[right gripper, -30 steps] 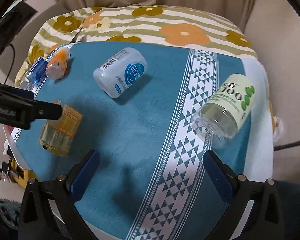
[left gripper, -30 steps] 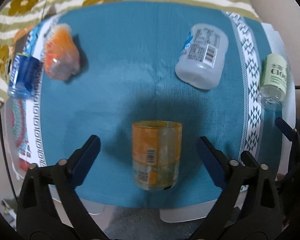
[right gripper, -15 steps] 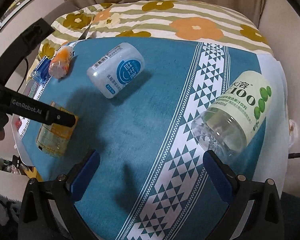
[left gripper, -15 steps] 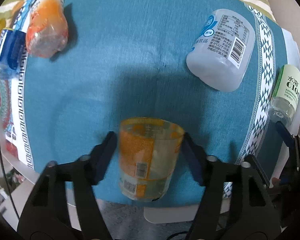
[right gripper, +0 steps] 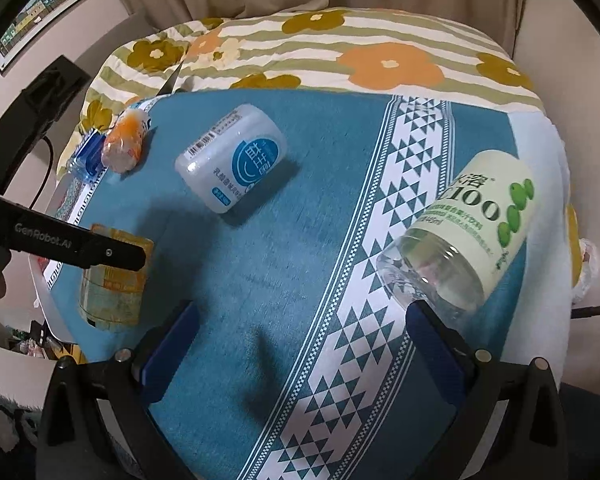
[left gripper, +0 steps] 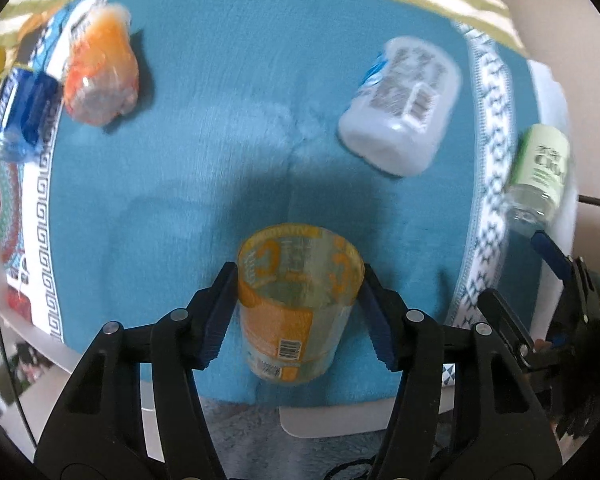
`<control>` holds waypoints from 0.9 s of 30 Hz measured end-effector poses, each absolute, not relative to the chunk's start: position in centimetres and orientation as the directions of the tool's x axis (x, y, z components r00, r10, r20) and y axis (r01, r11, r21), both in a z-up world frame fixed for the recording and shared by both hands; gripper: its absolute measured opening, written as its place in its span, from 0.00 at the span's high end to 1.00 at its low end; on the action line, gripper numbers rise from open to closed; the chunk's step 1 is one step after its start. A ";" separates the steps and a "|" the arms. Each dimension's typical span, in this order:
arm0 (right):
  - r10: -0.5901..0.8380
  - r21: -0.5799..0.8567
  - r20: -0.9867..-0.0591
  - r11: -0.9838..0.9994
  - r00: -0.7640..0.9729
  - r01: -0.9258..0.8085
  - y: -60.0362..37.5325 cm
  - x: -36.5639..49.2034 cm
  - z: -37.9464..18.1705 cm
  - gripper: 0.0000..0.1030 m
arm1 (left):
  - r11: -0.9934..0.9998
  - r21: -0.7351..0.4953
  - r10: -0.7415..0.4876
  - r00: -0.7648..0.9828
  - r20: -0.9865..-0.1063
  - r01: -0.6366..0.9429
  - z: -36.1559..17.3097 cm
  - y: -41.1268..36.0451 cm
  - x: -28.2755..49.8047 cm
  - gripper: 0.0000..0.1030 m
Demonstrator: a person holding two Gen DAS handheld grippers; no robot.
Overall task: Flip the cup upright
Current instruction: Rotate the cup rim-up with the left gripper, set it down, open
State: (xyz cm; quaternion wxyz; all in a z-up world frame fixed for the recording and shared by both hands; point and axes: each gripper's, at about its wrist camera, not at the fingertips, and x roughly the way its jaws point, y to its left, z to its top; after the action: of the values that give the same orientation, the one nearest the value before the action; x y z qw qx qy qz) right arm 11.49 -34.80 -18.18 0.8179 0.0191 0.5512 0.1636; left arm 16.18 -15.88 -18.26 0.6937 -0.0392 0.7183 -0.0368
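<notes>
An orange and clear plastic cup [left gripper: 296, 308] sits between the fingers of my left gripper [left gripper: 296, 312], which is shut on its sides near the front edge of the teal cloth [left gripper: 220, 140]. Its open rim faces the camera, tilted up. The right wrist view shows the same cup [right gripper: 112, 280] at the left edge with a left finger [right gripper: 112, 252] across it. My right gripper [right gripper: 296, 344] is open and empty above the patterned white band, with a green-labelled clear cup [right gripper: 468, 236] lying on its side just beyond its right finger.
A white cup [right gripper: 232, 160] lies on its side mid-cloth. An orange cup [right gripper: 124, 144] and a blue cup [right gripper: 86, 156] lie at the far left edge. A flowered striped blanket [right gripper: 340, 52] lies behind. The table edge [left gripper: 340, 416] runs just under the held cup.
My left gripper has closed on the orange cup and tipped it, so its open rim now shows. The right gripper has moved slightly closer to the green-labelled cup.
</notes>
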 end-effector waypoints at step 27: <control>0.174 0.218 -0.853 0.975 0.493 0.032 -31.9 4.0 -18.2 0.00 | 0.941 -0.090 -0.265 0.548 -0.793 0.325 -17.0 -14.0 10.4 0.38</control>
State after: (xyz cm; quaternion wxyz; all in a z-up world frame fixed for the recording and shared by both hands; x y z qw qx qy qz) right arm 3.96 -31.87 -18.17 0.8577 0.1028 0.5020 0.0414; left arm 10.44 -14.04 -17.02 0.8790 0.0337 0.4449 -0.1680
